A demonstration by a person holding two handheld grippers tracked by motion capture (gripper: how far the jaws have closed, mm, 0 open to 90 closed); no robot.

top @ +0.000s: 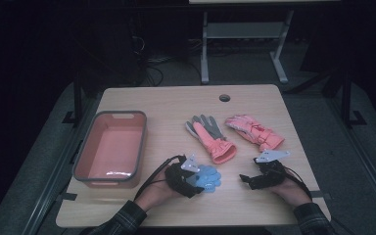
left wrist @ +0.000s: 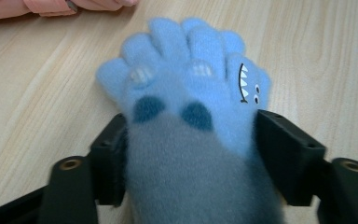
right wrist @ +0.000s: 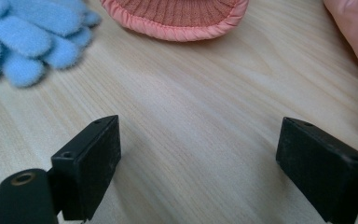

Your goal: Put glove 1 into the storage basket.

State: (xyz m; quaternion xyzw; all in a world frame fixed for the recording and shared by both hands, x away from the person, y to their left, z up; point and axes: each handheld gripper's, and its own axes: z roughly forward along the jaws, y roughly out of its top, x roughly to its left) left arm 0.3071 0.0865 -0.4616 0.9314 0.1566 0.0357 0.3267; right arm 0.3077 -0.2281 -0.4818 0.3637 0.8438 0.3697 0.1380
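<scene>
From above, the blue glove (top: pixel 208 177) lay near the table's front edge, the bin (top: pixel 139 142) empty. The left gripper (left wrist: pixel 191 140) had clamped its cuff. The right gripper (right wrist: pixel 200 158) gaped over bare wood.

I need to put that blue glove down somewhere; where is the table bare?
Bare wood lies between the bin and the grey-palmed glove, along the far edge by the hole, and before the right gripper. It is crowded mid-right, by the pink glove.
</scene>
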